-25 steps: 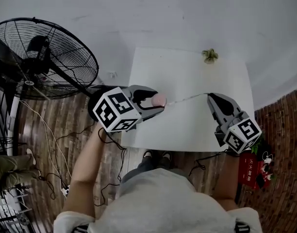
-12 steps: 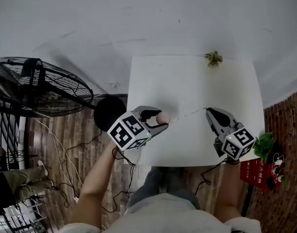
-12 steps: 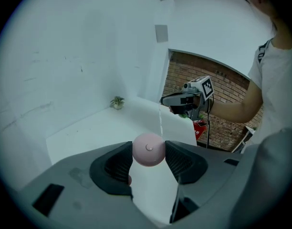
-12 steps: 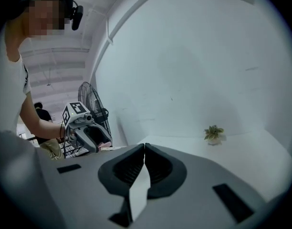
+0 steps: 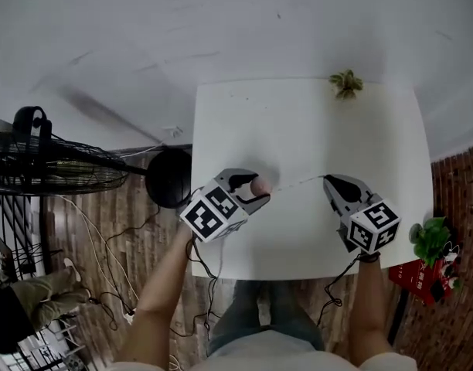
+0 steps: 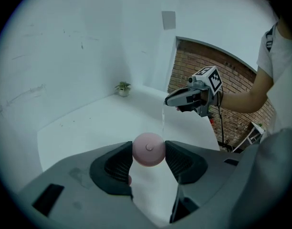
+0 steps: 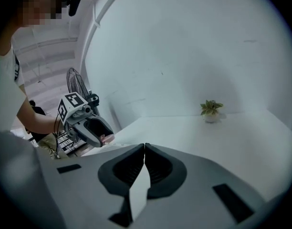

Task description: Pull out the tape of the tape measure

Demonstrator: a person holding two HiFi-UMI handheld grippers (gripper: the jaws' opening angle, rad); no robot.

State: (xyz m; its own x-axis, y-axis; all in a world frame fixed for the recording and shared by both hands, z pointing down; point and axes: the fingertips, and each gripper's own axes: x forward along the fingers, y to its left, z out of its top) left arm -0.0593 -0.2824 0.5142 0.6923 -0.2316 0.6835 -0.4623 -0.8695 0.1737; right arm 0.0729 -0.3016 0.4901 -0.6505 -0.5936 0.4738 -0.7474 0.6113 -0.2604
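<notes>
Between the jaws of the left gripper (image 5: 254,192): one small round pink tape measure case (image 6: 149,149), clamped at its two sides and held above the white square surface (image 5: 314,122).

From the case toward the right gripper (image 5: 330,182): one thin white tape (image 5: 298,182), drawn out part way, spanning the air between the two sets of jaws.

Right jaws: pressed together, with the tape's end running into their tips. The pinch itself is too thin to make out.

Beyond both sets of jaws, at the surface's far edge: one small green potted plant (image 5: 345,83), well apart.

Hazards, as judged:
- The tape's end may slip from the right jaws under the return spring and snap back.
- The smooth round case may turn or squirt out of the left jaws if the pull runs off-line.
</notes>
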